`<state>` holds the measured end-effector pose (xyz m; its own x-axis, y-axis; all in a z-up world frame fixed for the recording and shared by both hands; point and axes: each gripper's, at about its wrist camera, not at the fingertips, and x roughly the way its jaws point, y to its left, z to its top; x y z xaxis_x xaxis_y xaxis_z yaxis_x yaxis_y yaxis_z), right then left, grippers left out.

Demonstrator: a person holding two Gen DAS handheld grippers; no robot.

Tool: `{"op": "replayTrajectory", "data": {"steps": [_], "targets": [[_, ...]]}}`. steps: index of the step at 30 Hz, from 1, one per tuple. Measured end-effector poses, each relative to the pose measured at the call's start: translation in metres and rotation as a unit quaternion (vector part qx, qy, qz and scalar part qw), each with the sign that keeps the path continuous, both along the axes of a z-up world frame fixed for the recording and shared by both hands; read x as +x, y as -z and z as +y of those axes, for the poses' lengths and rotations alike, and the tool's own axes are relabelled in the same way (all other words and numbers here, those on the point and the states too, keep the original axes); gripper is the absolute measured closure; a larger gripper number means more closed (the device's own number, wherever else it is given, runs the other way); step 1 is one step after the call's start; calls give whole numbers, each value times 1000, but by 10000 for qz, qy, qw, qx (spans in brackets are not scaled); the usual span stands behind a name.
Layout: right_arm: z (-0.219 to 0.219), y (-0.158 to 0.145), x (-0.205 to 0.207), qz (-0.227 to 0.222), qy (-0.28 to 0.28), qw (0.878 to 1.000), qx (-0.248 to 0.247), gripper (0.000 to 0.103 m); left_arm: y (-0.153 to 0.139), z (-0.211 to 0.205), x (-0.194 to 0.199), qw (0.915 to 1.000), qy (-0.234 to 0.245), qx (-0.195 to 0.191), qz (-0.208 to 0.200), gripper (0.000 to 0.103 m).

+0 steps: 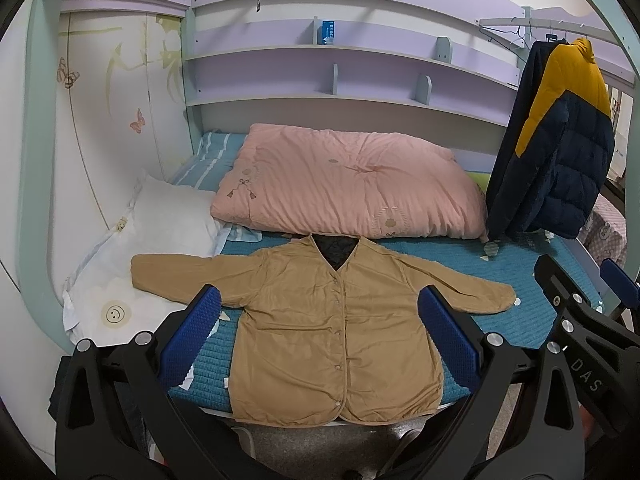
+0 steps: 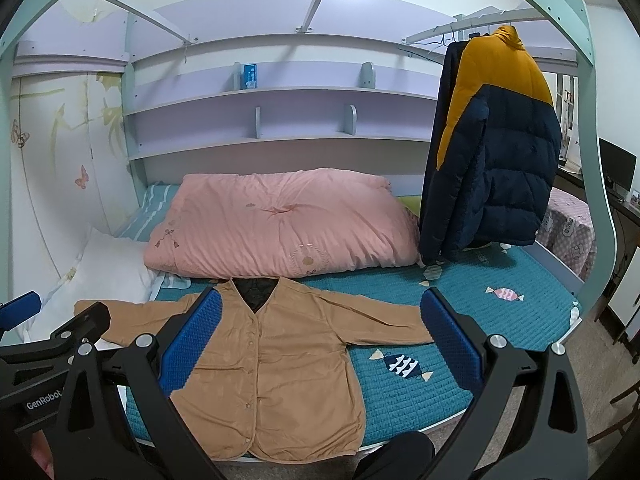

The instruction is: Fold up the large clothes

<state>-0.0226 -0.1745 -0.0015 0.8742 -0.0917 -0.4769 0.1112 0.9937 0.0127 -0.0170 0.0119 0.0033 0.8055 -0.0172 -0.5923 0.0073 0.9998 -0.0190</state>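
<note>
Tan fabric: one jacket (image 1: 320,320) is laid flat and face-up on the teal bed cover (image 1: 500,280), both sleeves spread, its hem at the near edge. One pink quilt (image 1: 348,188), one white pillow (image 1: 172,216) and one hanging navy-and-yellow puffer coat (image 1: 560,140) are counted. Two tools are seen: the left tool (image 1: 320,332) and right tool (image 2: 320,332), each held wide open above the jacket, nothing gripped. A candy-print motif (image 2: 402,364) and a monitor (image 2: 618,168) are shown only in the right view.
</note>
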Motion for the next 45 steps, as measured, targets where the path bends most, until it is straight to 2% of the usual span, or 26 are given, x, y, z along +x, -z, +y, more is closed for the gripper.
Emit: {"op": "replayTrajectory", "data": {"steps": [27,35,45], "targets": [[5,4,3,81,-6,10000,-19,7,4,0,0,10000,17,-19,65,5],[9,10,15,245,-23,9997,-72,7,9,1,12,9997,16,-78,216,5],[27,28,42,610,-123,9980,-126,7,31,19,37,9981,-112,-174,581,5]]}}
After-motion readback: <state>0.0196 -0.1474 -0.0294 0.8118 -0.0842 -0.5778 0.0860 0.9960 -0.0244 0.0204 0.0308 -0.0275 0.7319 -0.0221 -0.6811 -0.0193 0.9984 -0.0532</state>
